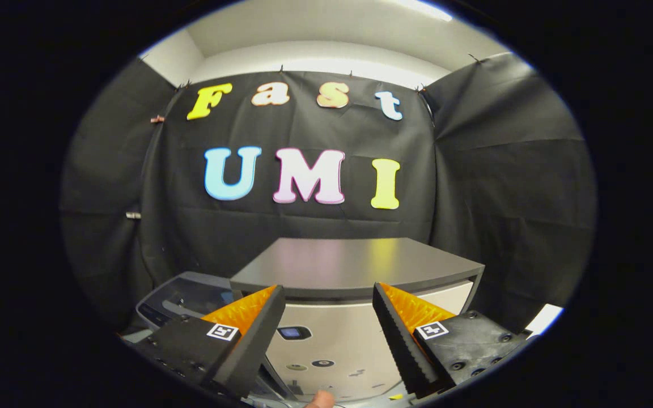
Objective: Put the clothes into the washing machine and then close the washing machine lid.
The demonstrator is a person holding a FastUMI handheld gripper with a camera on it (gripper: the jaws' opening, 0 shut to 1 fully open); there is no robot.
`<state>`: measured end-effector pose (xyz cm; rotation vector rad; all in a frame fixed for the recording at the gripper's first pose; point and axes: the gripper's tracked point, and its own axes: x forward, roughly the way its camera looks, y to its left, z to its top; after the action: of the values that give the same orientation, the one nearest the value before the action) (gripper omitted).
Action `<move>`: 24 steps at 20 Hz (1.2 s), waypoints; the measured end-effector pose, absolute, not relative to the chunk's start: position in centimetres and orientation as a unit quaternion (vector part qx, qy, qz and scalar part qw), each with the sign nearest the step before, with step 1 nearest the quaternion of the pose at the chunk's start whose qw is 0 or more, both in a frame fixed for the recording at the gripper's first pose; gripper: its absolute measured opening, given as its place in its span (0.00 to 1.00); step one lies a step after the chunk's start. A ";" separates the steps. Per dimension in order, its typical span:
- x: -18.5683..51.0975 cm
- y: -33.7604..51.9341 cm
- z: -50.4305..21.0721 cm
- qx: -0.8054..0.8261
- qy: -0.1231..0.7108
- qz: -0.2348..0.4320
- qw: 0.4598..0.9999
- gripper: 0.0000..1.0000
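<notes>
The gripper (pixel 327 317) is held up with its jaws spread wide and nothing between them. Just beyond them stands the washing machine (pixel 355 334), its dark grey lid (pixel 355 265) lying flat and shut (a small display shows on its pale front). A fingertip (pixel 321 400) pokes in below the jaws.

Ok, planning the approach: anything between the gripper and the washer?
Nothing visible. The open gripper is empty; between its fingers show the pale front of a grey-topped unit just ahead and a fingertip low down. A dark-panelled machine sits beyond the left finger; which is the washer I cannot tell.
</notes>
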<state>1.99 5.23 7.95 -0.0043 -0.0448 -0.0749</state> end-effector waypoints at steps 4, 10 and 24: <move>1.4 4.4 9.9 -0.002 -0.041 -0.030 0.999 0.97; 1.5 3.9 9.1 -0.014 -0.029 -0.038 0.999 0.97; 3.0 5.3 8.0 -0.019 -0.013 -0.027 0.999 0.98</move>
<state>3.03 5.29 8.03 -0.0388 -0.0250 -0.0538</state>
